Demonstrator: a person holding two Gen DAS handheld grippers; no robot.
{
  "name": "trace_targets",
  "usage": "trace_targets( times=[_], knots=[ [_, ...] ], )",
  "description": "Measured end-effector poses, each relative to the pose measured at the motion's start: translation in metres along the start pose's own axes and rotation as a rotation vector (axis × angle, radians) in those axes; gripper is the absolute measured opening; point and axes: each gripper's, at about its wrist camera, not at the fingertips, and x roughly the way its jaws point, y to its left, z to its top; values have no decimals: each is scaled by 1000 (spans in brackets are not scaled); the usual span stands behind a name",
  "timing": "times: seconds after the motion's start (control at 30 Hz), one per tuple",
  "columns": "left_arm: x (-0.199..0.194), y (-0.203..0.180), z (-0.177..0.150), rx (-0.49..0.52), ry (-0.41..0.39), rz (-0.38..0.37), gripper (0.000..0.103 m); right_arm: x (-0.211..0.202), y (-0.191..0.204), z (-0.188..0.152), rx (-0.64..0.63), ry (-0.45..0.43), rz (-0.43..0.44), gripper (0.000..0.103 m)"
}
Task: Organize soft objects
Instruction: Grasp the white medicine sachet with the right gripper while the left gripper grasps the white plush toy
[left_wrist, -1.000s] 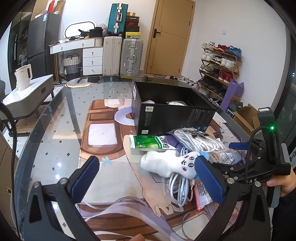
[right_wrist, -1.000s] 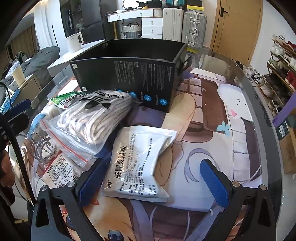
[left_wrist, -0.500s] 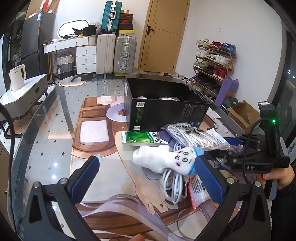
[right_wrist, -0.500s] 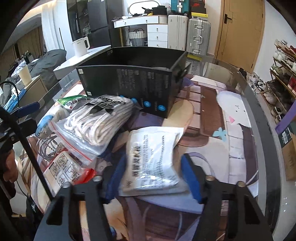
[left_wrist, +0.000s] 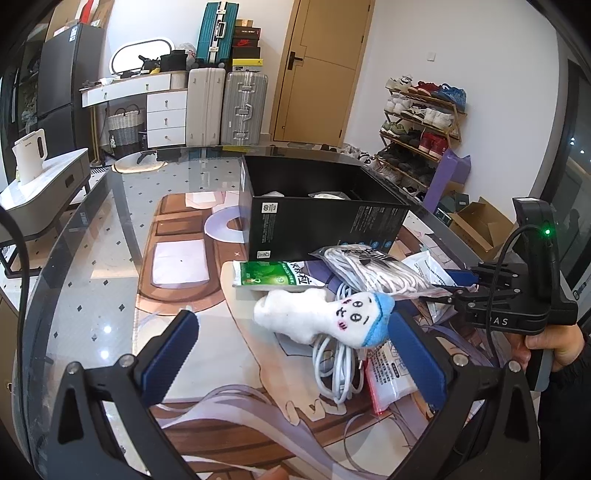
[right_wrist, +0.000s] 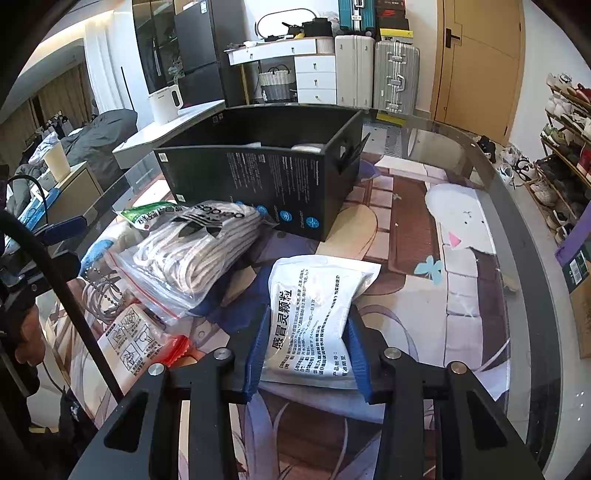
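My right gripper (right_wrist: 306, 349) is shut on a white medicine pouch (right_wrist: 314, 310) with black print and holds it just above the mat. My left gripper (left_wrist: 291, 354) is open and empty, with a white plush toy with a blue cap (left_wrist: 325, 317) between and just beyond its fingers. The toy lies on a coiled white cable (left_wrist: 334, 365). A black open box (left_wrist: 317, 221) stands behind the pile and also shows in the right wrist view (right_wrist: 258, 181). A clear bag of white rope (right_wrist: 195, 247) and a green packet (left_wrist: 273, 275) lie in front of it.
The glass table (left_wrist: 92, 266) carries a printed mat (right_wrist: 461, 295). A red-edged zip bag (right_wrist: 136, 339) lies at the pile's near side. The right gripper's body (left_wrist: 517, 295) sits right of the pile. A shoe rack (left_wrist: 421, 122) and suitcases (left_wrist: 225, 107) stand behind.
My right gripper has closed on the white pouch and lifted it slightly. My left gripper has come closer to the plush toy and stays open.
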Motion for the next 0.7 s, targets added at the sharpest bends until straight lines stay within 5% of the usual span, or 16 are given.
trace_targets(
  times=[0.7],
  knots=[
    [29,1,5,-40,69,-88,103,-19,-3,3,-2,-51,-1,40]
  ],
)
